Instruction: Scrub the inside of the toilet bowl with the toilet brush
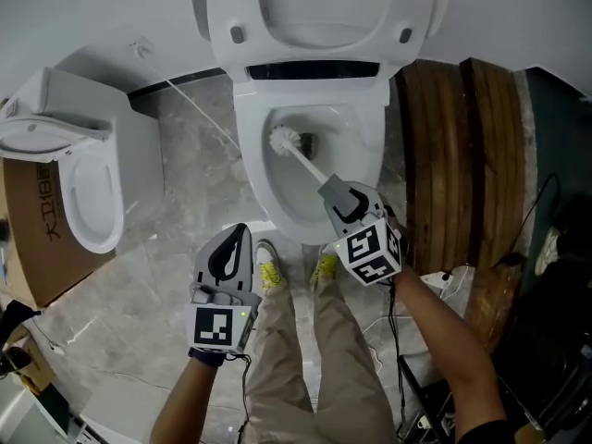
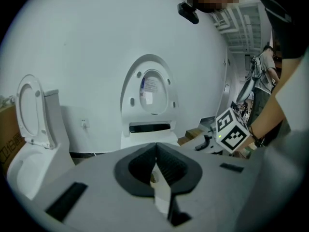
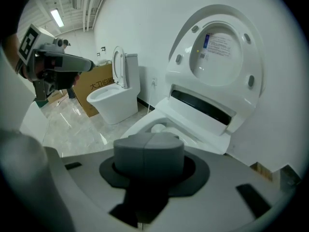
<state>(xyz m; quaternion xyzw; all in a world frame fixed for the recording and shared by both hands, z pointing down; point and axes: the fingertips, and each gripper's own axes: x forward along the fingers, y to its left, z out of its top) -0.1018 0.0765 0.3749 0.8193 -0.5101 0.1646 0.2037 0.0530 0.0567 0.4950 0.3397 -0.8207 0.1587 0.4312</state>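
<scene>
A white toilet [image 1: 254, 169] stands ahead with seat and lid [image 1: 314, 7] raised. The toilet brush has its white bristle head [image 1: 283, 141] low in the bowl by the drain, and its pale handle [image 1: 311, 167] slants back towards me. My right gripper [image 1: 335, 195] is shut on the handle's near end, just above the bowl's front rim. In the right gripper view the closed jaws [image 3: 148, 139] hide the handle, with the toilet [image 3: 193, 124] behind. My left gripper [image 1: 240, 232] hangs left of the bowl's front, shut with nothing in it [image 2: 155, 146].
A second white toilet [image 1: 88, 188] with its lid up stands at the left, a cardboard box [image 1: 32, 239] beside it. Dark wooden planks [image 1: 453, 155] lie right of the bowl. A thin cord [image 1: 199, 109] crosses the marble floor. The person's shoes [image 1: 268, 268] are at the bowl's foot.
</scene>
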